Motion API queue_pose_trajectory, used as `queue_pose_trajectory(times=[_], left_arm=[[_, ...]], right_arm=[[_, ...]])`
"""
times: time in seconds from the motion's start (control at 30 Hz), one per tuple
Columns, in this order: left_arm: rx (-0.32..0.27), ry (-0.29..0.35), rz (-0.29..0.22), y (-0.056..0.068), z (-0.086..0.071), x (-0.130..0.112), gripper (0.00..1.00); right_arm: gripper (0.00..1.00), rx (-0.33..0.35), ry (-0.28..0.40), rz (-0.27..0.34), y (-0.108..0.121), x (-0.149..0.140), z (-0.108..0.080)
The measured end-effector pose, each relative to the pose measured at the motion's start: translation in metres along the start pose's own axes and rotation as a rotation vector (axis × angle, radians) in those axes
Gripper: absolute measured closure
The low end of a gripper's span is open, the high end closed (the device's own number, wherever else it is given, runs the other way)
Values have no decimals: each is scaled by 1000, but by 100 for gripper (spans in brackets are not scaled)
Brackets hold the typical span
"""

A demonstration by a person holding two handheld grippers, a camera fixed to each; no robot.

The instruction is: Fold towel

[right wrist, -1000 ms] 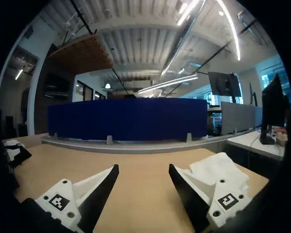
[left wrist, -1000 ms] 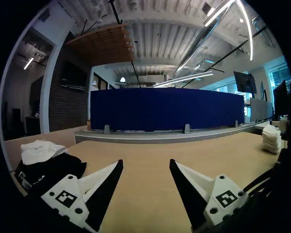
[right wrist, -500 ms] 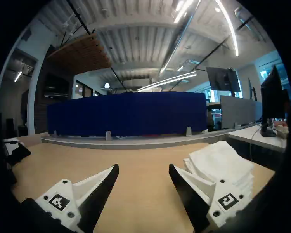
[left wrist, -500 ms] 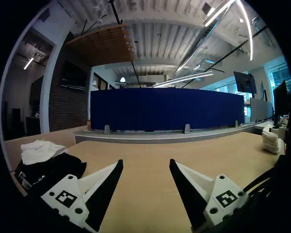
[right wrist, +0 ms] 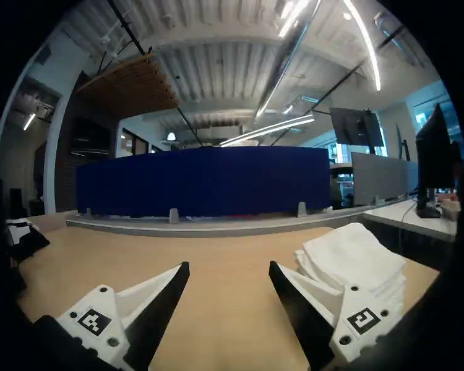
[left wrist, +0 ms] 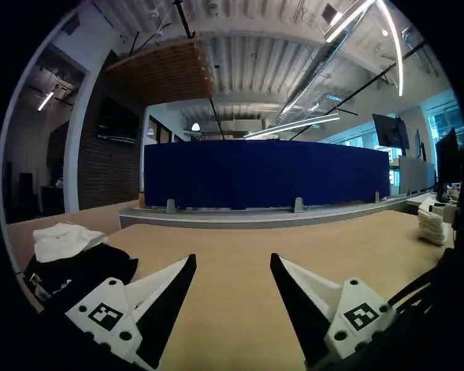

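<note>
**Desk:** Open-plan office, both tools idle. Where is your next towel?

**Caption:** Your left gripper (left wrist: 232,256), fingers spread apart and empty, has the crumpled white towel (left wrist: 62,240) at its nine o'clock. It is heaped on black cloths (left wrist: 90,266) near the wooden table (left wrist: 331,247) edge. Left is the nearer hand.

**Desk:** And your right?

**Caption:** Your right gripper (right wrist: 229,264), likewise agape and holding nothing, sits just beside the stack of folded towels (right wrist: 356,256) at its four o'clock. The crumpled white towel is bunched and soft, with no long axis to read. You will probably need to find a corner first.
</note>
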State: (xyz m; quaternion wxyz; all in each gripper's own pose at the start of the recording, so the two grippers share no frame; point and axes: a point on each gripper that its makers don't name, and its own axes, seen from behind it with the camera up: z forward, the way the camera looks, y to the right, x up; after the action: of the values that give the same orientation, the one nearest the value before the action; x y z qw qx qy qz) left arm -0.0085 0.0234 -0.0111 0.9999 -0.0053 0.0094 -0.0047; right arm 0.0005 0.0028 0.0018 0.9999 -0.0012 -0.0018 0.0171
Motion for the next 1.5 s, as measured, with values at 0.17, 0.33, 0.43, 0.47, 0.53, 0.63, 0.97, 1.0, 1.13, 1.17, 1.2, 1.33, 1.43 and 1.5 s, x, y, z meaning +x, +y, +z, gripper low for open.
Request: queue_pose_trajectory(times=[0.17, 0.33, 0.43, 0.47, 0.53, 0.63, 0.97, 1.0, 1.13, 1.17, 1.2, 1.33, 1.43, 1.5], left_arm=[[0, 0, 0, 0, 1, 0, 12], [0, 0, 0, 0, 1, 0, 12], [0, 0, 0, 1, 1, 0, 12], [0, 0, 0, 1, 1, 0, 12], [0, 0, 0, 1, 2, -1, 12], [0, 0, 0, 1, 2, -1, 12], [0, 0, 1, 1, 2, -1, 11], [0, 0, 1, 1, 2, -1, 11], [1, 0, 1, 1, 2, -1, 11], [1, 0, 1, 1, 2, -1, 11], [1, 0, 1, 1, 1, -1, 11], [1, 0, 1, 1, 1, -1, 11], [1, 0, 1, 1, 1, -1, 11], [1, 0, 1, 1, 1, -1, 11]], right_arm=[[0, 5, 1, -23, -2, 0, 1], [0, 6, 3, -35, -5, -1, -1], [0, 7, 3, -35, -5, -1, -2], [0, 8, 3, -35, -5, -1, -2], [0, 9, 3, -35, -5, -1, -2], [0, 8, 3, -35, -5, -1, -1], [0, 8, 3, -35, -5, 0, -1], [0, 8, 3, -35, -5, 0, -1], [0, 8, 3, -35, -5, 0, -1], [0, 8, 3, -35, -5, -1, -1], [0, 8, 3, -35, -5, -1, -1], [0, 8, 3, -35, -5, -1, 0], [0, 8, 3, -35, -5, -1, 0], [0, 8, 3, -35, -5, -1, 0]])
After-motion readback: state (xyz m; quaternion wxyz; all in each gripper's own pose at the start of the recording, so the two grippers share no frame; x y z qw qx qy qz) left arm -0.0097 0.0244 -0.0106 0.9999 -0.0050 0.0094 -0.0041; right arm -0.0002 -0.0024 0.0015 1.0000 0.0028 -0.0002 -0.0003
